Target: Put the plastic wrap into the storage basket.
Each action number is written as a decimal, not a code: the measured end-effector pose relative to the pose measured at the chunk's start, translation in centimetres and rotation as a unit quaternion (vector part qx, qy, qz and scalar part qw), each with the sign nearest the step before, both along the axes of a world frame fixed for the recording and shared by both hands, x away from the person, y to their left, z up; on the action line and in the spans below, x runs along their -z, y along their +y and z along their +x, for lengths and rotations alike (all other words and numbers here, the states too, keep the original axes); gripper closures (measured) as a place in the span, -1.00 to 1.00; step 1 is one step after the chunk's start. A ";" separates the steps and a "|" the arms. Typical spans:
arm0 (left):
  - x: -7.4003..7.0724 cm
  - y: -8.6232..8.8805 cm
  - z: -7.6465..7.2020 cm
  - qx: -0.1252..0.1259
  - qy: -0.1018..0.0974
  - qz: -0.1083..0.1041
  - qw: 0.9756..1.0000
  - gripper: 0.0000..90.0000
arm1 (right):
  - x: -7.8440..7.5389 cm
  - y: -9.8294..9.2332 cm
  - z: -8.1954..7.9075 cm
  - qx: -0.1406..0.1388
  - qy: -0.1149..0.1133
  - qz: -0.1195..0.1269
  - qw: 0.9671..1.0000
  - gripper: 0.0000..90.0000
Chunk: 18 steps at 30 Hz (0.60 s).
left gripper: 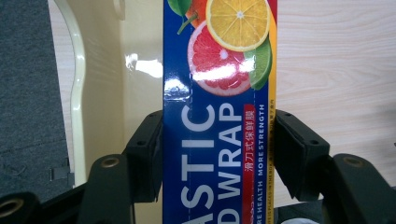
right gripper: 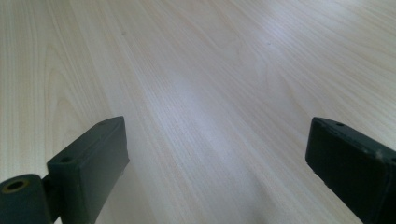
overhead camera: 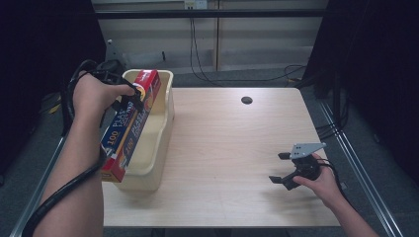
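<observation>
Left gripper (left gripper: 219, 154): its 2 fingers (left gripper: 147, 154) pinch the plastic wrap box (left gripper: 219, 116) across its narrow sides, at 9 o'clock on the bench in the high view.
Plastic wrap box: blue and red carton with citrus artwork, tilted, lying along the left rim of the cream plastic bin (overhead camera: 158, 143); its near end sticks out past the bin's front corner.
Cream plastic bin: stands on the bench's left edge.
Right gripper (overhead camera: 280, 168): fingers (right gripper: 88, 163) spread wide, nothing between them, at 4 o'clock, low over bare wood.
Bench (overhead camera: 232, 148): pale wood, small dark hole (overhead camera: 246, 100) at 12 o'clock.
</observation>
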<state>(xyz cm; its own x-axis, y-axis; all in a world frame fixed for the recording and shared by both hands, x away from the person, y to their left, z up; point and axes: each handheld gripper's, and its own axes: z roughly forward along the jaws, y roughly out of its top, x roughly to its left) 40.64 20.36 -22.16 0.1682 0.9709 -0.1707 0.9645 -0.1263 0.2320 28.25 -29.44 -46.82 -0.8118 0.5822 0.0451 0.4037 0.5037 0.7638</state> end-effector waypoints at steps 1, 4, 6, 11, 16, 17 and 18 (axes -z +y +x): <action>0.1 0.1 0.0 0.002 0.003 0.000 1.000 -0.09 | 0.0 0.0 0.0 0.000 0.000 0.000 1.000 -0.88; 0.4 0.3 0.0 0.001 0.004 0.001 1.000 -0.09 | 0.0 0.0 0.0 0.001 -0.001 0.001 1.000 -0.88; 0.6 0.3 -0.1 -0.002 0.006 -0.003 1.000 -0.09 | 0.0 0.0 0.0 0.001 -0.003 0.000 1.000 -0.88; 1.2 0.5 -0.1 -0.002 0.009 -0.004 1.000 -0.09 | 0.0 0.0 0.0 -0.001 -0.001 0.000 1.000 -0.88; 1.7 0.6 0.0 -0.001 0.010 -0.005 1.000 -0.09 | 0.0 0.0 0.0 0.000 -0.001 0.000 1.000 -0.88; 1.8 0.5 0.0 -0.004 0.009 -0.007 1.000 -0.09 | 0.0 0.0 0.0 0.000 -0.001 0.000 1.000 -0.88; 1.8 0.5 0.1 -0.003 0.013 -0.006 1.000 -0.09 | 0.0 0.0 0.0 0.000 -0.001 0.000 1.000 -0.88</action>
<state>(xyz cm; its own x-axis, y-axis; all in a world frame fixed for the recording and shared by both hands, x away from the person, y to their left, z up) 40.70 20.91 -24.01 0.1574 0.9697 -0.1870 0.9711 -0.1175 0.2078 28.24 -29.43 -46.77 -0.8115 0.5827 0.0424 0.4019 0.5040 0.7645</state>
